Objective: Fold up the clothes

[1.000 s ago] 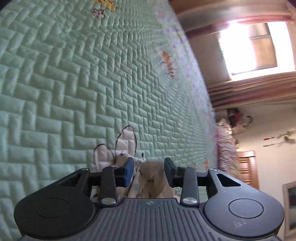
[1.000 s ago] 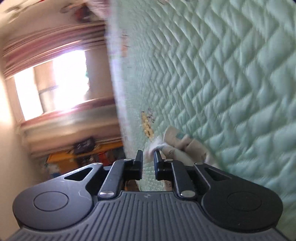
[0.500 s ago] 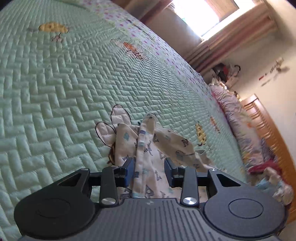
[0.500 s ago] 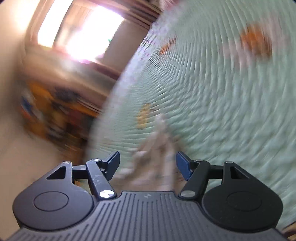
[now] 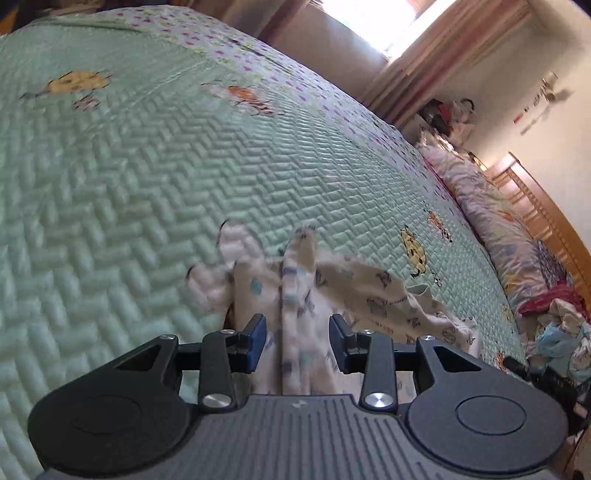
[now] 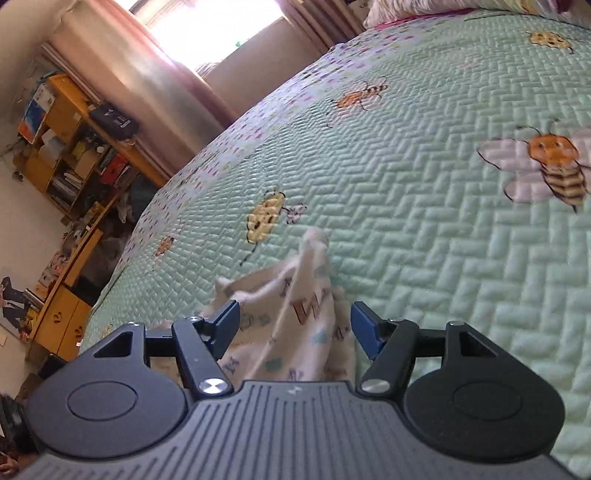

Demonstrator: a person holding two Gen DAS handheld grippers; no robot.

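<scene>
Garment (image 5: pixel 295 295): small, cream, printed with letters and little blue shapes; lies crumpled on the green quilted bedspread (image 5: pixel 147 184) of the bed, near its middle.

Left wrist view: left tool (image 5: pixel 297 343) hangs just above the garment, pointing down at a slant. Jaws part-way apart. A raised ridge of cloth runs up between the blue pads, but gaps show on both sides of it; pads not pressing, so released. Rest of the garment spreads to the right of the ridge. White patch with a dark outline on the bedspread lies just left of the cloth.

Right wrist view: right tool (image 6: pixel 295 328) also over the garment (image 6: pixel 295 314), jaws wide apart, released. Cloth bunches up to a peak between the pads, touching neither. White trim edge crosses the fold.

Surroundings: bee print (image 6: pixel 554 166) on the bedspread to the right; wooden shelf (image 6: pixel 66 147) and curtained window (image 6: pixel 207 29) beyond the bed's edge. Pile of bedding (image 5: pixel 498 221) along the far right in the left view.
</scene>
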